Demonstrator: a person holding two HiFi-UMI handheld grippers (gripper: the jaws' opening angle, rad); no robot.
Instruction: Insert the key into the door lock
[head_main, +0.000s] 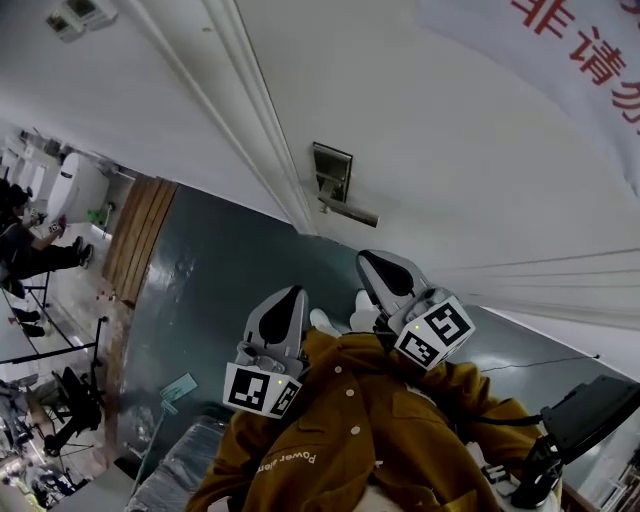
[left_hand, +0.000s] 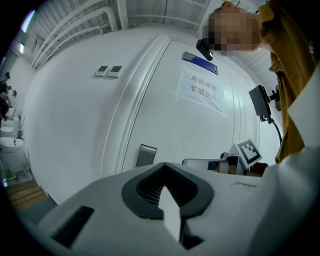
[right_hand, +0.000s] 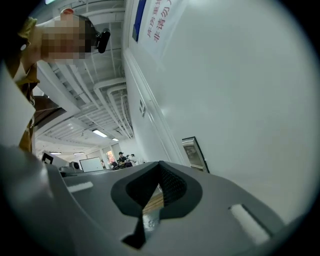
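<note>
The door lock (head_main: 333, 172) is a metal plate with a lever handle (head_main: 352, 211) on the white door (head_main: 450, 170). The same plate shows as the door lock (left_hand: 145, 155) in the left gripper view and the door lock (right_hand: 194, 153) in the right gripper view. My left gripper (head_main: 290, 300) and right gripper (head_main: 383, 270) are held side by side below the lock, well short of it. The left gripper (left_hand: 167, 169) has its jaws together with only a thin slit between them. The right gripper (right_hand: 160, 169) looks the same. No key shows in any view.
A sign with red characters (left_hand: 204, 90) hangs high on the door. A wooden floor strip (head_main: 140, 235) and grey floor (head_main: 220, 300) lie left of the door. People sit far off at the left (head_main: 30, 240). A black device (head_main: 590, 415) sits by my right sleeve.
</note>
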